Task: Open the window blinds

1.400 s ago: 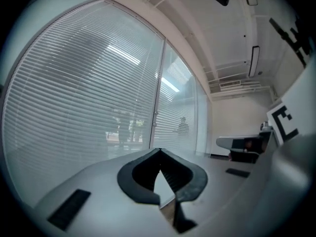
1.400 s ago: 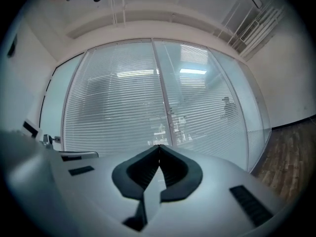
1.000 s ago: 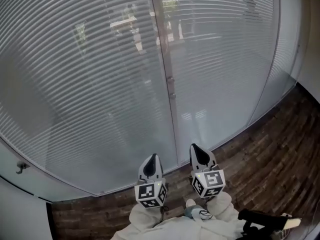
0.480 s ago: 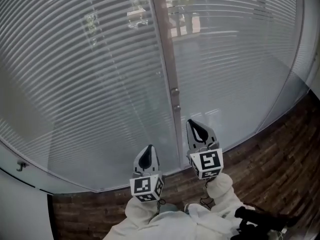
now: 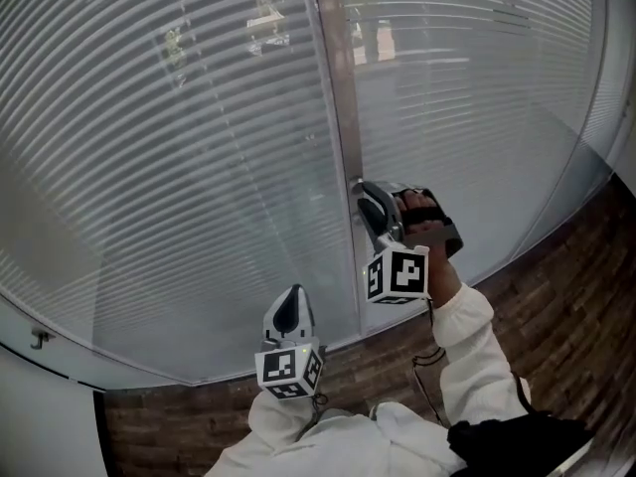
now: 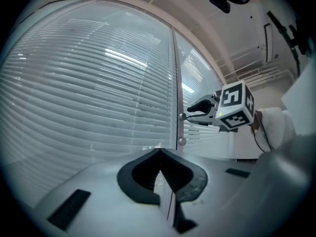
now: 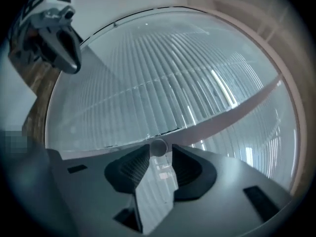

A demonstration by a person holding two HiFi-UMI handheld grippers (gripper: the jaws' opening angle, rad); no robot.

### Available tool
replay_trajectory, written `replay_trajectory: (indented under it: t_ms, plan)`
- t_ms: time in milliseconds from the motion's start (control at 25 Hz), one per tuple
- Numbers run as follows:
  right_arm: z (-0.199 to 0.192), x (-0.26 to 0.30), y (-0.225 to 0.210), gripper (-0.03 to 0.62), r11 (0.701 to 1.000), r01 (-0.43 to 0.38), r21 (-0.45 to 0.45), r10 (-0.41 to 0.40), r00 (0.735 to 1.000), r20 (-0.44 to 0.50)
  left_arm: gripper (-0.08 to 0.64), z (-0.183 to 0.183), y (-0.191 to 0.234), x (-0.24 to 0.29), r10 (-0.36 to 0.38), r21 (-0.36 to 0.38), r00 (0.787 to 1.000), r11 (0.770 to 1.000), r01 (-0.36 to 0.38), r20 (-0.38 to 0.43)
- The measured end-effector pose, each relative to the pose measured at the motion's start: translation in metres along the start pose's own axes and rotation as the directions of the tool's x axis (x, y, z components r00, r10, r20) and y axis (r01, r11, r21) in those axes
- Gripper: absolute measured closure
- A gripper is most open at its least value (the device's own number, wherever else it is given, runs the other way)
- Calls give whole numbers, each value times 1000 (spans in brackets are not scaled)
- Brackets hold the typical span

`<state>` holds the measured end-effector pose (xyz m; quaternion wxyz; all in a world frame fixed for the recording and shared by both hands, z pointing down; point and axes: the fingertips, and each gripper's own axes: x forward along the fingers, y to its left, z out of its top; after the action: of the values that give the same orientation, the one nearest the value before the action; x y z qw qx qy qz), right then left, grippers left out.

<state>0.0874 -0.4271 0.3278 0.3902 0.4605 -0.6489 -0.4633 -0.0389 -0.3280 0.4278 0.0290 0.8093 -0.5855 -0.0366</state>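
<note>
White slatted blinds [image 5: 199, 147] hang behind glass panes split by a grey upright mullion [image 5: 333, 87]. A small round knob [image 7: 158, 147] sticks out of that mullion. My right gripper [image 5: 366, 197], rolled onto its side, reaches up to it. Its jaws have just been opening and stand open, with the knob between their tips [image 7: 158, 154]. The left gripper view shows the same knob [image 6: 181, 116] at the right gripper's tips [image 6: 193, 113]. My left gripper [image 5: 290, 308] is lower and left of the mullion, short of the glass, shut and holding nothing [image 6: 159, 154].
A second knob [image 6: 181, 141] sits just below the first on the mullion. Dark wooden floor [image 5: 556, 296] runs along the foot of the glass. A small hook [image 5: 40, 338] sticks out of the white wall at the lower left.
The right gripper has risen from beside the left one up to the mullion knob, rolled onto its side, and gone from shut to open. The left gripper stays low and shut.
</note>
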Motion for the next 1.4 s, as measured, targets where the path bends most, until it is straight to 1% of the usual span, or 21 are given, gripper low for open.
replay_trajectory:
  t_ms: [80, 160, 240, 280, 400, 600, 720, 800, 840, 920, 960, 1000, 1040, 1080, 1120, 1160, 1200, 1240, 1280, 1320, 1400]
  plan:
    - [4, 5, 1, 463, 993, -19, -118, 17, 1000, -12, 558, 0, 4, -1, 3, -1, 1000, 1000, -3, -1]
    - [6, 10, 7, 463, 974, -49, -219, 42, 998, -37, 558, -1, 10, -1, 8, -3, 1000, 1000, -8, -4]
    - [5, 16, 9, 463, 957, -50, -287, 33, 997, -64, 558, -2, 15, -1, 13, -8, 1000, 1000, -13, -6]
    - [6, 18, 7, 463, 953, -39, -300, 19, 997, -71, 558, -3, 16, -2, 15, -11, 1000, 1000, -15, -6]
    - [10, 19, 6, 463, 957, -24, -289, 3, 997, -72, 558, -6, 20, -6, 17, -15, 1000, 1000, -17, -15]
    - [6, 27, 0, 463, 940, -4, -340, -35, 993, -110, 558, -8, 24, -5, 20, -25, 1000, 999, -20, -21]
    - [4, 27, 6, 463, 955, -8, -298, -28, 993, -119, 558, -11, 22, -9, 15, -18, 1000, 1000, -15, -21]
    - [-1, 28, 8, 463, 972, -25, -236, -8, 991, -135, 558, -13, 23, -10, 15, -4, 999, 1000, -15, -30]
    - [-3, 30, 7, 463, 983, -34, -181, 9, 990, -138, 558, -14, 24, -9, 19, -3, 999, 1000, -19, -33]
    - [-3, 32, 3, 463, 999, -49, -20, 46, 990, -132, 558, -15, 27, -8, 29, -13, 999, 999, -29, -35]
    - [-3, 32, 2, 463, 996, -53, 78, 62, 991, -122, 558, -16, 28, -9, 32, -17, 999, 999, -32, -34]
    - [-3, 32, 0, 463, 982, -53, 181, 74, 991, -110, 558, -16, 28, -9, 32, -19, 999, 999, -33, -34]
    - [-3, 32, -1, 463, 958, -50, 281, 81, 992, -99, 558, -17, 28, -10, 31, -18, 999, 999, -32, -34]
    - [-4, 32, -2, 463, 926, -43, 375, 83, 992, -90, 558, -18, 28, -11, 30, -18, 999, 999, -31, -35]
    - [-4, 31, -3, 463, 887, -35, 461, 83, 993, -84, 558, -19, 28, -12, 30, -18, 999, 999, -30, -37]
    - [-5, 31, -4, 463, 840, -26, 542, 82, 993, -79, 558, -20, 28, -13, 30, -20, 999, 999, -31, -39]
    - [-6, 31, -5, 463, 785, -19, 619, 81, 994, -72, 558, -21, 28, -14, 31, -23, 999, 999, -32, -40]
    - [-6, 31, -5, 463, 719, -14, 695, 79, 995, -61, 558, -20, 29, -15, 33, -24, 999, 999, -34, -40]
    - [-7, 31, -6, 463, 639, -14, 769, 75, 996, -44, 558, -20, 30, -16, 35, -25, 999, 999, -36, -39]
    - [-9, 31, -6, 463, 544, -18, 839, 70, 997, -24, 558, -20, 30, -17, 37, -26, 999, 999, -38, -39]
    - [-13, 31, -6, 463, 331, -35, 943, 53, 998, 18, 558, -19, 32, -20, 42, -30, 998, 999, -43, -36]
